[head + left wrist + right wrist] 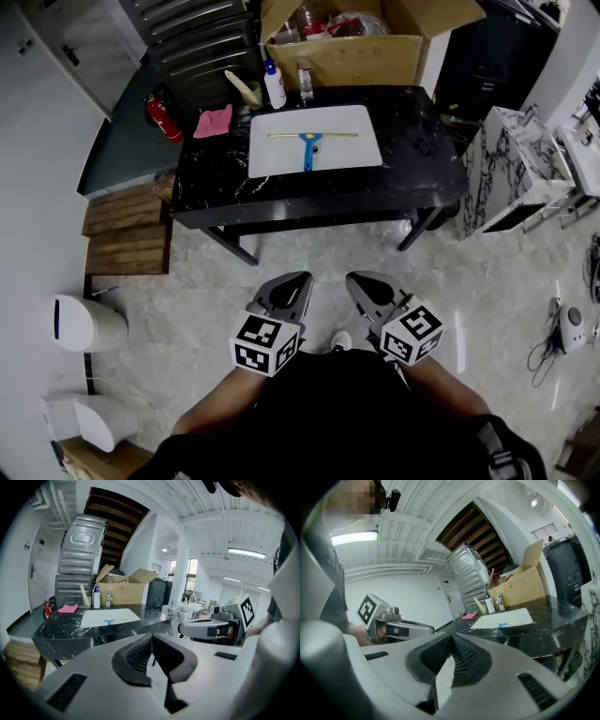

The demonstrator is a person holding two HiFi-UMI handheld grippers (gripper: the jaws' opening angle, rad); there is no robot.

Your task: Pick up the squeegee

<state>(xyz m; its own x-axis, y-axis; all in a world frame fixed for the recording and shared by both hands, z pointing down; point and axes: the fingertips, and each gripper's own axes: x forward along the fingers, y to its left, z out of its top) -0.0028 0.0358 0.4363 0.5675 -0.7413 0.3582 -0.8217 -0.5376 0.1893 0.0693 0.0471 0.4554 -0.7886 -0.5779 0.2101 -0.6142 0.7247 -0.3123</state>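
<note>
The squeegee (309,142), blue-handled with a long pale blade, lies on a white board (356,155) on the black marble table (216,178). It also shows far off in the left gripper view as the squeegee (108,620) and in the right gripper view as the squeegee (505,624). My left gripper (298,279) and right gripper (357,279) hang side by side over the floor, well short of the table, both shut and empty. The jaw tips meet in the left gripper (151,636) view and in the right gripper (451,636) view.
On the table's far side stand a pink cloth (214,121), a white bottle (274,86), a small pump bottle (305,82) and an open cardboard box (342,42). A fire extinguisher (163,117) and wooden pallets (127,230) are to the left; a marble-patterned cabinet (511,173) is to the right.
</note>
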